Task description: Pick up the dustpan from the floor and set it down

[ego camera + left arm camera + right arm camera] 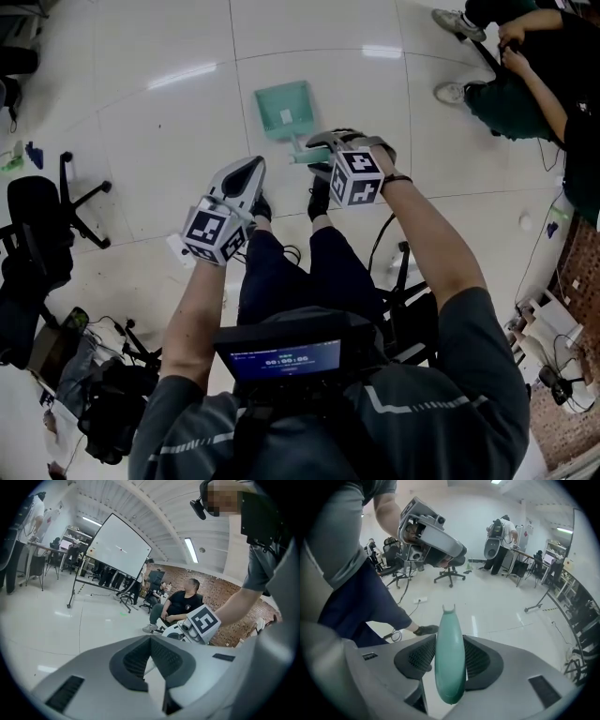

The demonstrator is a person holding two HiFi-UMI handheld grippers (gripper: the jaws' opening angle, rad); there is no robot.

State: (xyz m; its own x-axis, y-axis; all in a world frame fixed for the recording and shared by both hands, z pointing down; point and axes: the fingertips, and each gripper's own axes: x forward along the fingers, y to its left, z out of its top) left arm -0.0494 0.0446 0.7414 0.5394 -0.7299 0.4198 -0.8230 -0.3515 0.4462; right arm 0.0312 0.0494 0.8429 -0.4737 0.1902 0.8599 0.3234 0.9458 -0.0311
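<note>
A green dustpan (284, 110) is on or just above the white tiled floor ahead of the person's feet; I cannot tell whether it touches. Its handle slants back toward my right gripper (315, 154). In the right gripper view the green handle (449, 653) runs between the jaws of the right gripper (449, 641), and both dark pads lie against it. My left gripper (251, 172) hangs to the left of the dustpan, apart from it. In the left gripper view the left gripper (150, 640) has its pads met at the tips, with nothing between them.
A black office chair (42, 211) stands at the left, and bags and cables (112, 412) lie at the lower left. A seated person (525, 84) is at the far right. The holder's shoes (319, 197) are just behind the dustpan. A whiteboard on wheels (117, 550) stands far off.
</note>
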